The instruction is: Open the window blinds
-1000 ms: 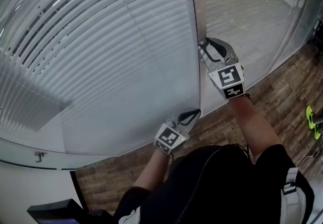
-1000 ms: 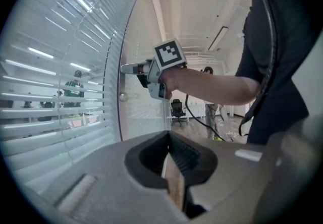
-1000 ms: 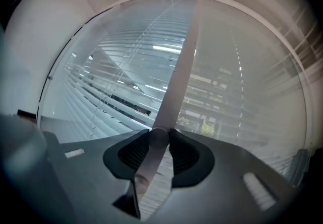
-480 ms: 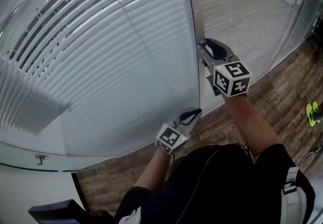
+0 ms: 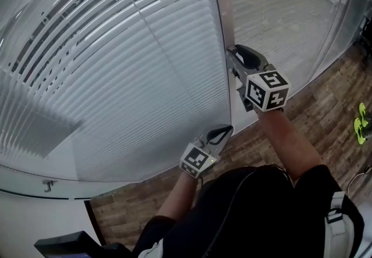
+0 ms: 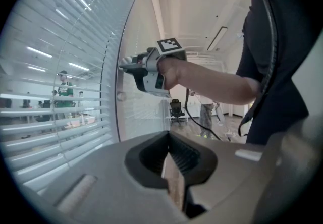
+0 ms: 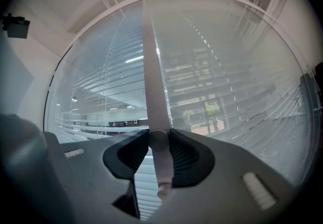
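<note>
Right gripper view: right claw (image 7: 160, 141) clenched on the tilt wand (image 7: 151, 92), which hangs upright at the frame post (image 5: 224, 18) between two panels of window blinds (image 5: 145, 76) (upper slats (image 5: 70, 13) partly tilted, lower ones flat). Left claw (image 6: 174, 167) pressed together, empty, lower down. Likely faults: the smooth wand spinning inside the grip, leaving slats shut; over-twisting, straining the wand.

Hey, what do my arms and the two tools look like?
The left tool and right tool are light grey, with dark ribbed pads shaped into a loop. Each carries a cube of black-and-white square markers. The person wears a black short-sleeved top.
</note>
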Demonstrator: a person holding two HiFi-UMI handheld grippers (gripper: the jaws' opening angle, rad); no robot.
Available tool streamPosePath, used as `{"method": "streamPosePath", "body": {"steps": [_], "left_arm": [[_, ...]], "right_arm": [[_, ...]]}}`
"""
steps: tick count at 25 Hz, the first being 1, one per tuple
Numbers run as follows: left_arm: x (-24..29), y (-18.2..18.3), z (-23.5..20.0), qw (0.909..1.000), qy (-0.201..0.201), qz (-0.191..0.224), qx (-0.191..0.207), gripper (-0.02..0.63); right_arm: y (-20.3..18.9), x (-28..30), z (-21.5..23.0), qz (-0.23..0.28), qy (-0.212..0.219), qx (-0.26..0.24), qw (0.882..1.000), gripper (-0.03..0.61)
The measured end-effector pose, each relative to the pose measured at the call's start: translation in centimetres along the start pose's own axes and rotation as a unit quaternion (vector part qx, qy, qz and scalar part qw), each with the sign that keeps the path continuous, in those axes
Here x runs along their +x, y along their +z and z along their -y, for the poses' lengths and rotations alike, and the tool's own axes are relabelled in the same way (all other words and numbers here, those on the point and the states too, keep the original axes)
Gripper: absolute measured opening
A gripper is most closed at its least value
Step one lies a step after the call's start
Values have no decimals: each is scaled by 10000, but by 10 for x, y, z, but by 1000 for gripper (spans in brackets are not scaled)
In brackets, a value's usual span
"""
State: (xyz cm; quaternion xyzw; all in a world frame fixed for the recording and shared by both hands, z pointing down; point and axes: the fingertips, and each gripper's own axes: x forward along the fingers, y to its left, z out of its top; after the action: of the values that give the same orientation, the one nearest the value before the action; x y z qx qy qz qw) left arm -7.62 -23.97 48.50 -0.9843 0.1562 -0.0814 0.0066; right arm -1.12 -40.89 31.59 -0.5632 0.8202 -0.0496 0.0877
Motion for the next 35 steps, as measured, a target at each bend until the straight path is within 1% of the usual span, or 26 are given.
{"method": "streamPosePath", "body": {"steps": [12, 15, 23, 25, 26, 27, 30, 35], "left_arm": [[-1, -3, 1, 10000, 37, -30, -58, 5], [-2, -3, 0, 10000, 64, -36, -55, 4], [2, -2, 1, 9999, 107, -16, -23, 5], [3, -1, 1, 9999, 114, -22, -46, 5], [4, 0, 0, 9999, 124, -24, -61, 5], [4, 0, -1, 9999, 143, -26, -75, 5], [4, 0, -7, 9996, 253, -17, -118, 5], [5, 0, -15, 9990, 412, -9, -170, 5]], "right_arm": [[-1, 1, 0, -41, 115, -358, 9993, 133], [1, -1, -1, -21, 167, -416, 9990, 147], [-1, -18, 2, -1, 332, -565, 9978, 156], [0, -24, 1, 23, 469, -632, 9969, 139], [0, -27, 0, 7, 555, -664, 9962, 119], [-1, -30, 0, -23, 639, -678, 9956, 86], [-10, -43, 2, -100, 904, -617, 9939, 54], [-25, -69, -5, -151, 1434, -648, 9874, 49]]}}
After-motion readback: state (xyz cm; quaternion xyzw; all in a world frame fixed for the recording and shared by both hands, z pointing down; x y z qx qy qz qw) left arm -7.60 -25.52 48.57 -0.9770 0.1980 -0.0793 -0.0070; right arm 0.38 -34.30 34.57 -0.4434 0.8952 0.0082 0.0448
